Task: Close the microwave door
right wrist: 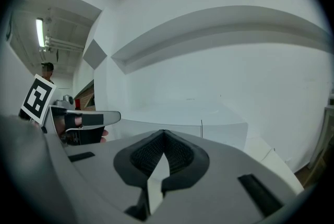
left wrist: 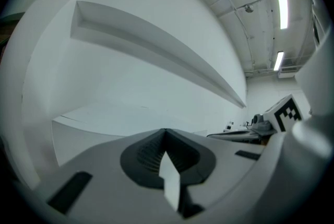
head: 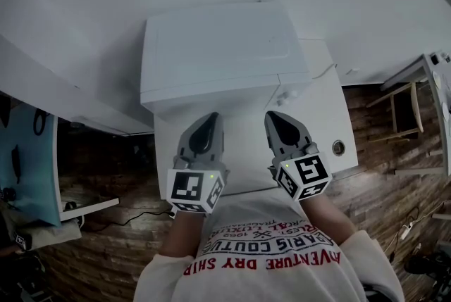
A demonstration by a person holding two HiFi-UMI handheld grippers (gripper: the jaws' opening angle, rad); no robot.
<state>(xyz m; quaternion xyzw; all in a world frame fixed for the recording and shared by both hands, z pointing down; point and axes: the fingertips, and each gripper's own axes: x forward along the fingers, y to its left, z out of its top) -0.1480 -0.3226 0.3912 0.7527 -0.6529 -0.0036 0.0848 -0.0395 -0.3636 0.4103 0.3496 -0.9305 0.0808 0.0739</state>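
Inspector: Your left gripper (head: 211, 117) and right gripper (head: 272, 116) both have jaws pressed together, holding nothing, side by side near the microwave (head: 222, 54) on the white table (head: 331, 117).
Operator: Surroundings?
Inspector: A wooden stool (head: 405, 107) stands well right.

A white T-shirt (head: 271, 258) printed with red and dark blue lettering is seen at the bottom centre of the frame. The left gripper (head: 208, 119) and right gripper (head: 275, 117) are grey, each fitted with a black-and-white marker cube (head: 195, 189).
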